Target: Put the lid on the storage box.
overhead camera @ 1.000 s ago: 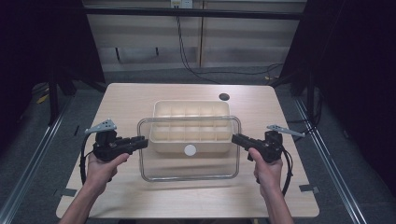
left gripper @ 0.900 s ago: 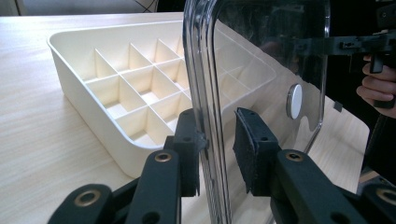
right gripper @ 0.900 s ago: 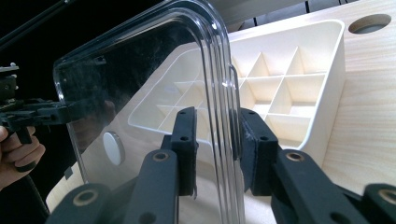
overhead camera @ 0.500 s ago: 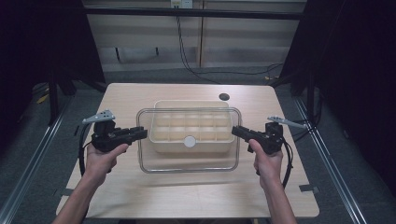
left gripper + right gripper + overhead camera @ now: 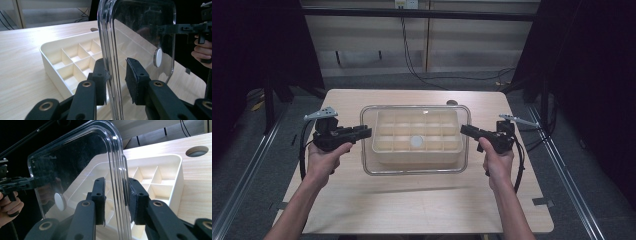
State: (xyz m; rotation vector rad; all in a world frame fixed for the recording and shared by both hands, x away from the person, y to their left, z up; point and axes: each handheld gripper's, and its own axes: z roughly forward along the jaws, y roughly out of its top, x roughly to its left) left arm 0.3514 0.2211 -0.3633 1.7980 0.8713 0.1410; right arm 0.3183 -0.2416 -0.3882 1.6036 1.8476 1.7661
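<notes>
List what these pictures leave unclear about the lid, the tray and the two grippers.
- Left gripper: right pad stands off the lid in the left gripper view; grip unsure.
- Lid height above the tray: high view looks straight down.
- Tray cells: contents blurred behind the lid.
- White disc on the lid: too small to identify.
- Right gripper: pad contact hidden by the lid rim.

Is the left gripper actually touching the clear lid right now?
Touching on one side: in the left gripper view, the left gripper has one pad against the clear lid edge; the other stands off with a gap.
</notes>
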